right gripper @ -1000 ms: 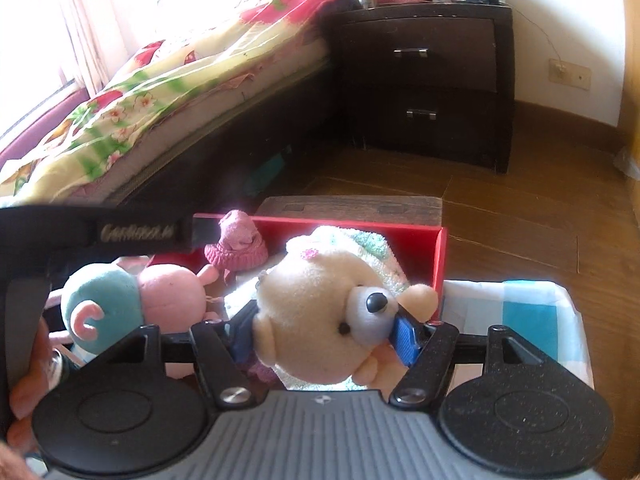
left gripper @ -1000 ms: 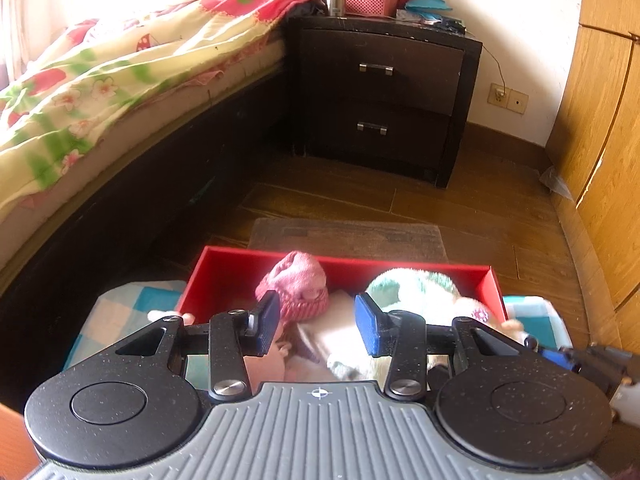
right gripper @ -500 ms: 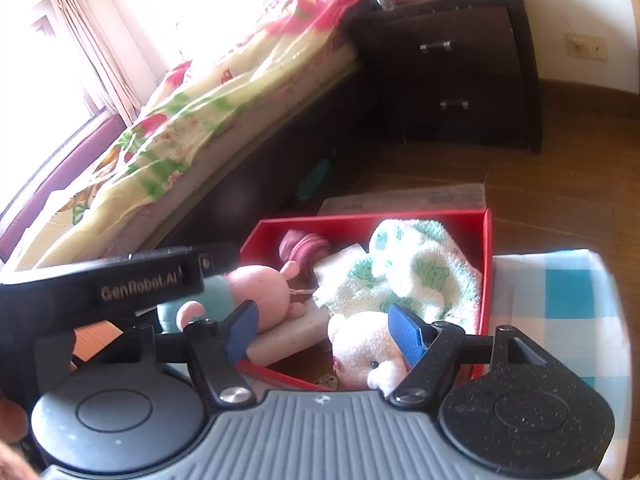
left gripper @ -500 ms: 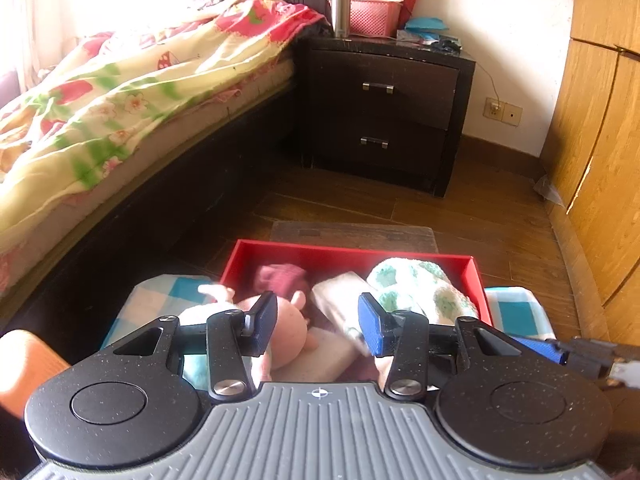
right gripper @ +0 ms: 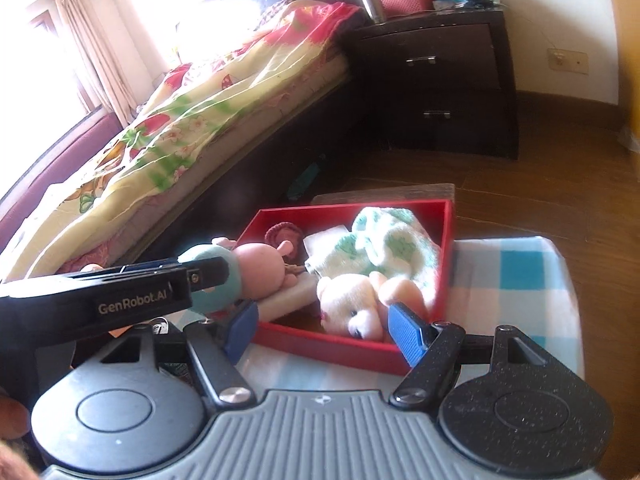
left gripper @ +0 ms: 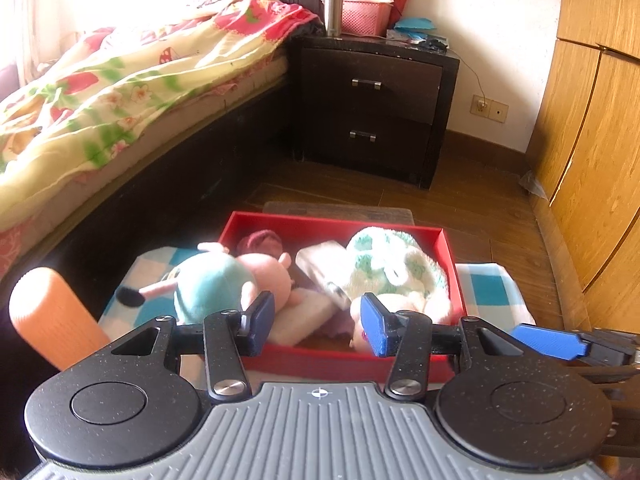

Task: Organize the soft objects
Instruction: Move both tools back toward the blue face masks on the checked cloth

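A red box (left gripper: 340, 358) (right gripper: 447, 240) sits on a blue-and-white checked cloth (left gripper: 490, 292) (right gripper: 516, 280). In it lie a cream teddy bear (right gripper: 352, 304) (left gripper: 400, 304), a pink and teal plush (left gripper: 224, 284) (right gripper: 260, 268), a green-and-white knit item (left gripper: 392, 264) (right gripper: 388, 244), a dark pink knit hat (left gripper: 260, 240) (right gripper: 284, 234) and a white folded cloth (left gripper: 320, 260). My left gripper (left gripper: 318, 322) is open and empty above the box's near edge. My right gripper (right gripper: 326, 330) is open and empty, just behind the teddy bear.
A bed with a flowered quilt (left gripper: 120, 92) runs along the left. A dark nightstand (left gripper: 368, 108) stands behind the box, a wooden wardrobe (left gripper: 592, 140) on the right. An orange cylinder (left gripper: 52, 316) stands at the left. A small mat (left gripper: 340, 210) lies beyond the box.
My right gripper opened and let the teddy bear go into the red box, then drew back. Both grippers rose and pulled away from the box.
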A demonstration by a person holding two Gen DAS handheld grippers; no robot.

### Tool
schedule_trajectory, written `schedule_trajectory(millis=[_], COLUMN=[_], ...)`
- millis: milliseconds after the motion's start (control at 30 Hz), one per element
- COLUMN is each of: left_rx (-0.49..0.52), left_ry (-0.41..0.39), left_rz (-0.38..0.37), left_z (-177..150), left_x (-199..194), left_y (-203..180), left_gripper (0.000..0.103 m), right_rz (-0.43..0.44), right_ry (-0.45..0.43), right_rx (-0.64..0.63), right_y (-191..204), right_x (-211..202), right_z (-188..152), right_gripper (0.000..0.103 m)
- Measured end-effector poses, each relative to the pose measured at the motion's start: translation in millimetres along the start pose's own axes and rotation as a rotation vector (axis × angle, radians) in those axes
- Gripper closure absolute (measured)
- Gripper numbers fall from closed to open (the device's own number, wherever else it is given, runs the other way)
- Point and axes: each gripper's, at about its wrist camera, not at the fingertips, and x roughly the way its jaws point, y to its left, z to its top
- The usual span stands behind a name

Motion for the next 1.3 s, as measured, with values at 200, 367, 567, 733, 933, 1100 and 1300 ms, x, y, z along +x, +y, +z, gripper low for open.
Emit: schedule_trajectory(millis=[200,367,567,733,933,1100,1300], left_rx=[-0.006,-0.001,-0.021,-0.037,-0.054,-0.053,-0.036], left_ry=[0.014,0.027,0.065,0.120,0.165,0.180,0.191], left_rz=[-0.002,-0.011,-0.032,-0.058,-0.064,-0.060,-0.054], left_z=[-12,-22,-40,-64,-85,-98,-121], left_x=[-6,-10,-12,-12,-11,-16,-26], left_y=[-3,-10,-14,-20,-26,-27,-22], left_gripper=[0.054,0.053,0.053,0.053,0.053,0.053,0.051], right_rz=[-0.119,-0.143,-0.161,-0.195,-0.220,-0.219,-0.215], right_ry=[-0.034,-0.033,-0.019,0.019,0.063,0.060,0.065], right_rx=[-0.066,-0.065,-0.046,-0.035,-0.014,0.005,0.008], right_y=[-1,-9,-22,-36,-53,-61,-61], right_x=[-21,-31,-43,-50,-56,-67,-71], right_z=[-13,-21,-28,-41,-58,-65,-72], right_gripper=[0.049,0.045,0.045,0.045,0.045,0.045,0.045])
